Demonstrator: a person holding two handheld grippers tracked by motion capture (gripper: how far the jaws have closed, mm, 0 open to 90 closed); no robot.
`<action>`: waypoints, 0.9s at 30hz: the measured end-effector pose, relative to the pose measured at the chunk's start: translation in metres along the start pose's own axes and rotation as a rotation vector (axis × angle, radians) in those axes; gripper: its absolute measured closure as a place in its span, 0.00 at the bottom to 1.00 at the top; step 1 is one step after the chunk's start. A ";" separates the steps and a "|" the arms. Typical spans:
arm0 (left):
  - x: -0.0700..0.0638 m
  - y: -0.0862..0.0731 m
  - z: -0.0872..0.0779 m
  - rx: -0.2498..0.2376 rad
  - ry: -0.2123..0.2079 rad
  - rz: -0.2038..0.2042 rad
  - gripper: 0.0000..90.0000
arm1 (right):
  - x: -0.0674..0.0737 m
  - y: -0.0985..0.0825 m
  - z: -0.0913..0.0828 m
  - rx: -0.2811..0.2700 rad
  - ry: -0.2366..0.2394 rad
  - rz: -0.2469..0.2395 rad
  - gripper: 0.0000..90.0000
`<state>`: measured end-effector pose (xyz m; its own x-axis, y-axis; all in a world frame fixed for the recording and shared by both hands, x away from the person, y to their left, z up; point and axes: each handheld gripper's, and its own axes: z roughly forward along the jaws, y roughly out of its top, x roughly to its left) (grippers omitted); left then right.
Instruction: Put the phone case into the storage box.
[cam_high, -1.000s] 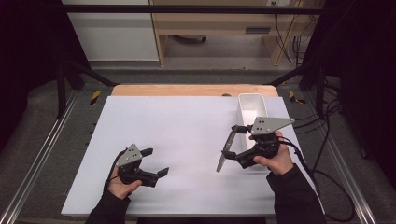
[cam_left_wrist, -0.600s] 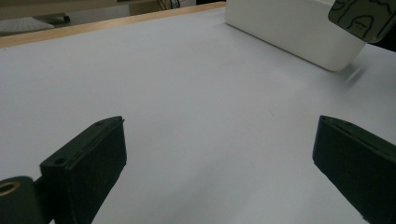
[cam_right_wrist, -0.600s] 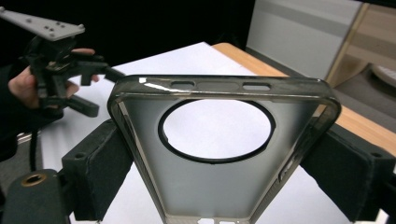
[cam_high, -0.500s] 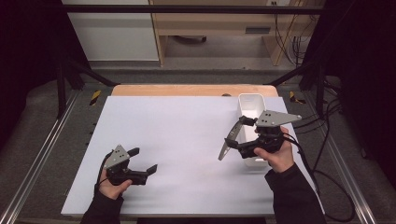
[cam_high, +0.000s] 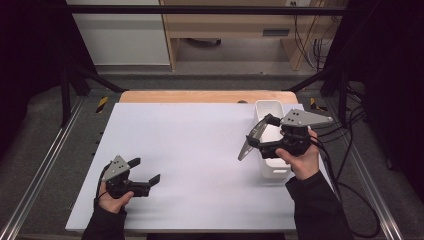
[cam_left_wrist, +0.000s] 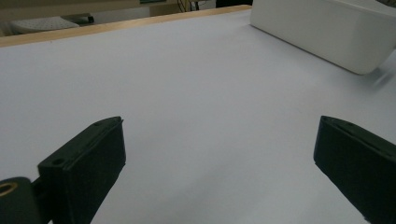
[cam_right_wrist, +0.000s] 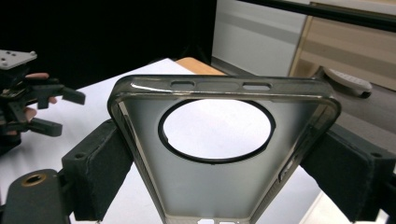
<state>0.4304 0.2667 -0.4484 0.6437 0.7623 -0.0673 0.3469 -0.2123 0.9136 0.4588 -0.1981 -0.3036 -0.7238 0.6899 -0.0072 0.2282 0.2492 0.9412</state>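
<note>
Here, label by label:

Setting: a white counter (cam_high: 200, 150) with a bare wooden strip along its far edge, seen from above; dark floor and metal rails flank it.

Left gripper (cam_high: 145, 172): held low at the near left corner of the counter by the person's left hand (cam_high: 114, 197). Its jaws stand wide apart with nothing between them; the left gripper view shows bare white surface in the gap.

Right gripper (cam_high: 252, 140): raised above the right side of the counter in the right hand (cam_high: 300, 160), grey plate on top, jaws pointing left.

Case (cam_right_wrist: 224, 154): a smoky translucent phone case with a large round camera cut-out, pinched by its two long edges between the right jaws. In the high view it hangs tilted off the counter, just left of the bin.

Bin (cam_high: 267, 107): a white oblong tub standing at the right edge of the counter, partly under the right gripper; its side wall also shows far off in the left gripper view.

Spacing: the two grippers are well apart, one on each side.
</note>
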 end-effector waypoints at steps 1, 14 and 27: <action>0.000 0.000 0.000 0.001 0.002 0.000 0.02 | -0.001 0.001 0.000 0.002 -0.002 0.003 0.14; 0.004 -0.003 -0.001 -0.004 0.024 0.009 0.01 | -0.014 0.013 0.005 0.010 -0.071 0.023 0.14; 0.007 -0.004 0.000 -0.013 0.049 0.007 0.01 | -0.032 0.025 0.008 0.014 -0.169 0.048 0.14</action>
<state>0.4341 0.2729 -0.4524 0.6118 0.7899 -0.0420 0.3335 -0.2094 0.9192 0.4930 -0.2091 -0.2828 -0.5927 0.8052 -0.0199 0.2700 0.2219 0.9369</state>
